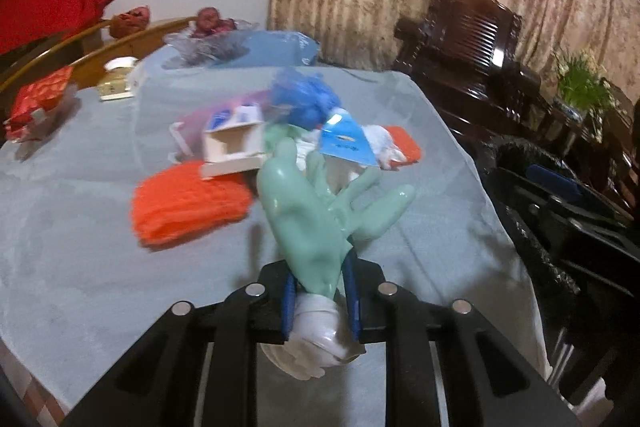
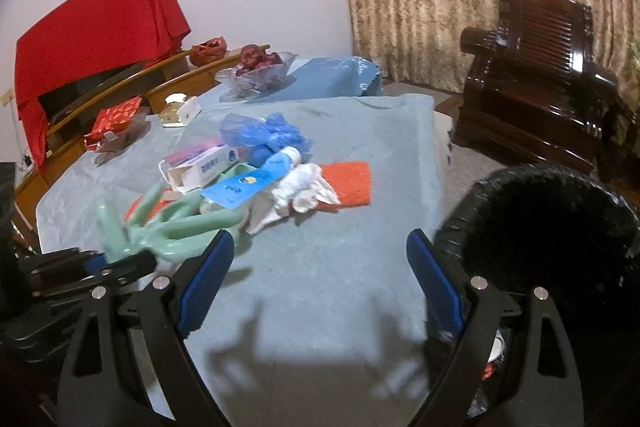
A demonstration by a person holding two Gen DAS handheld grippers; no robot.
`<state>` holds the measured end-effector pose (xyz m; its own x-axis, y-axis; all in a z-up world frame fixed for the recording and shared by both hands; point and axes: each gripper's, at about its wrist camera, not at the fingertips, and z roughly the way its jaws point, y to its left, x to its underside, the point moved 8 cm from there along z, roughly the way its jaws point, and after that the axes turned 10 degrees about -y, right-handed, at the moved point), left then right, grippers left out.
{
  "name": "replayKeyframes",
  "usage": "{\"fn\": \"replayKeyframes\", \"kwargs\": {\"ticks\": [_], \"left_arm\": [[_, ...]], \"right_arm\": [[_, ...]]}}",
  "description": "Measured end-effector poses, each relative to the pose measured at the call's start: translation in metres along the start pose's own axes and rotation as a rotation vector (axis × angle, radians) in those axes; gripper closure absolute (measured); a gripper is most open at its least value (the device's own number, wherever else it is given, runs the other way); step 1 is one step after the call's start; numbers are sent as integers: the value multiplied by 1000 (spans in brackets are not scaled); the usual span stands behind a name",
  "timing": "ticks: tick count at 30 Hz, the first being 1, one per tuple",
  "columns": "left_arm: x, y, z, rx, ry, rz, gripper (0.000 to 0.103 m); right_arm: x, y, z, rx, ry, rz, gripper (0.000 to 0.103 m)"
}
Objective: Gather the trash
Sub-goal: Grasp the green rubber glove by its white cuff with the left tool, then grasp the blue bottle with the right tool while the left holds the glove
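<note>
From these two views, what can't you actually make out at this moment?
- Print on the blue card and white box: too small and blurred in both wrist views.
- Inside of the black bin: dark in the right wrist view; cut by the edge in the left.
- Cuff end of the green glove: hidden behind the left gripper, which is shut on it.
- Right gripper: open, empty.

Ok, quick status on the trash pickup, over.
Left gripper shut on green glove, lifted off table. Right gripper open, empty. Black-lined bin at table's right edge, path looks clear. Trash pile remains.
</note>
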<state>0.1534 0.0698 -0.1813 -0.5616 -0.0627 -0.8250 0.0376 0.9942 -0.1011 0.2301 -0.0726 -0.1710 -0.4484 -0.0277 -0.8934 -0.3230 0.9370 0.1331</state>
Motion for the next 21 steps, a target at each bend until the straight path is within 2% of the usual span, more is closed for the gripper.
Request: {"fn": "replayKeyframes", "kwargs": {"ticks": [7, 12, 16, 21], "left_arm": [[-19, 37, -25, -75, -83, -56, 83], [-26, 51, -17, -108, -108, -73, 83], [-30, 58, -5, -120, -118, -75, 83], [-32, 65, 4, -126, -121, -78, 83]], "right_arm": [[-9, 29, 23, -38, 4, -16, 19], [-12, 43, 44, -46, 18, -26, 23], [-12, 53, 63, -52, 35, -32, 31], [0, 57, 89, -62, 112, -14, 46]]}}
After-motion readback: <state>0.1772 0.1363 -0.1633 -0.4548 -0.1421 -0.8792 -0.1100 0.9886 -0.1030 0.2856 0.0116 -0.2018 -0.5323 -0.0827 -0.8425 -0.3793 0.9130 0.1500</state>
